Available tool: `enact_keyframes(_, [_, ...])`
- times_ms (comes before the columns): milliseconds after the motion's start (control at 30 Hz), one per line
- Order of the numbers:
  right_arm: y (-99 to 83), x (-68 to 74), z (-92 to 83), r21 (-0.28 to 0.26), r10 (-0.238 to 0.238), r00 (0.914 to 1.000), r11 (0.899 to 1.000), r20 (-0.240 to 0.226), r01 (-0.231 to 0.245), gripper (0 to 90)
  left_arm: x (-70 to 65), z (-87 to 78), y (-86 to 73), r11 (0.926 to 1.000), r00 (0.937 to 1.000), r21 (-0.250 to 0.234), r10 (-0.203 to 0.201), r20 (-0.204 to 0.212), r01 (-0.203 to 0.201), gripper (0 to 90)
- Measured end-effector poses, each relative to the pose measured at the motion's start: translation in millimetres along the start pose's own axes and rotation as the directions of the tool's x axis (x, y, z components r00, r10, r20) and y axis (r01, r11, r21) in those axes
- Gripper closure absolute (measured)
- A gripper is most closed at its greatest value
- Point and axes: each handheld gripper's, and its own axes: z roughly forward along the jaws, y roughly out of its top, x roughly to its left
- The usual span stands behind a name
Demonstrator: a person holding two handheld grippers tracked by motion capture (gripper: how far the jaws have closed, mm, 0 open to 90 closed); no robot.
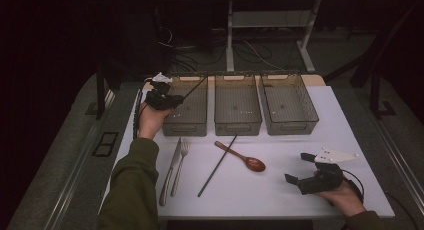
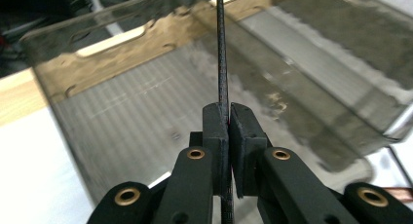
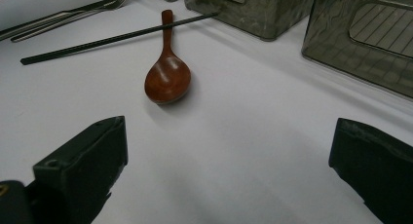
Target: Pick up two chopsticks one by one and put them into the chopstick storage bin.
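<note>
My left gripper [image 1: 172,100] hovers over the left bin [image 1: 186,121], shut on a thin black chopstick [image 1: 195,89] that slants up and to the right over the bin. In the left gripper view the chopstick [image 2: 222,58] runs up between the closed pads [image 2: 216,131], above the ribbed bin floor [image 2: 146,117]. A second black chopstick [image 1: 217,166] lies on the white table beside a brown wooden spoon [image 1: 242,157]. My right gripper [image 1: 299,171] rests open near the table's front right; its view has the spoon [image 3: 167,75] and chopstick [image 3: 117,39] ahead.
Three clear grey bins stand in a row at the back: left, middle [image 1: 237,121] and right [image 1: 296,121]. A knife [image 1: 169,172] and fork [image 1: 180,167] lie side by side at the front left. The table edge [image 1: 250,217] is close to my forearms.
</note>
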Motion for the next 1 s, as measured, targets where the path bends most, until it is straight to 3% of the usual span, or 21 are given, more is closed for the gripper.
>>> enact_keyframes(100, [0.0, 0.0, -0.2, -0.001, 0.002, 1.0, 1.0, 0.0, -0.002, 0.1, 4.9, 7.1, -3.3, 0.9991, 0.9991, 0.023, -0.035, -0.023, 0.035, 84.9])
enact_keyframes(400, [-0.2, 0.0, -0.5, 0.0, -0.001, 1.0, 1.0, 0.0, 0.001, 0.1, 8.1, 16.6, -5.6, 0.9966, 0.9967, 0.059, -0.054, -0.06, 0.058, 84.3])
enact_keyframes(633, [-0.2, 0.0, -0.6, 0.0, -0.002, 1.0, 1.0, 0.0, 0.002, 0.1, 8.4, 19.9, -8.1, 0.9956, 0.9963, 0.059, -0.07, -0.049, 0.073, 83.8])
enact_keyframes(833, [-0.3, 0.1, -0.8, -0.002, -0.001, 1.0, 1.0, 0.002, 0.001, 0.1, 7.0, 19.6, -7.2, 0.9965, 0.995, 0.039, -0.071, -0.07, 0.074, 71.8])
enact_keyframes(1000, [-0.4, 0.1, -1.0, -0.002, 0.0, 1.0, 1.0, 0.003, 0.0, 0.1, 2.7, 12.2, -4.2, 0.9984, 0.9971, 0.009, -0.055, -0.052, 0.056, 62.2])
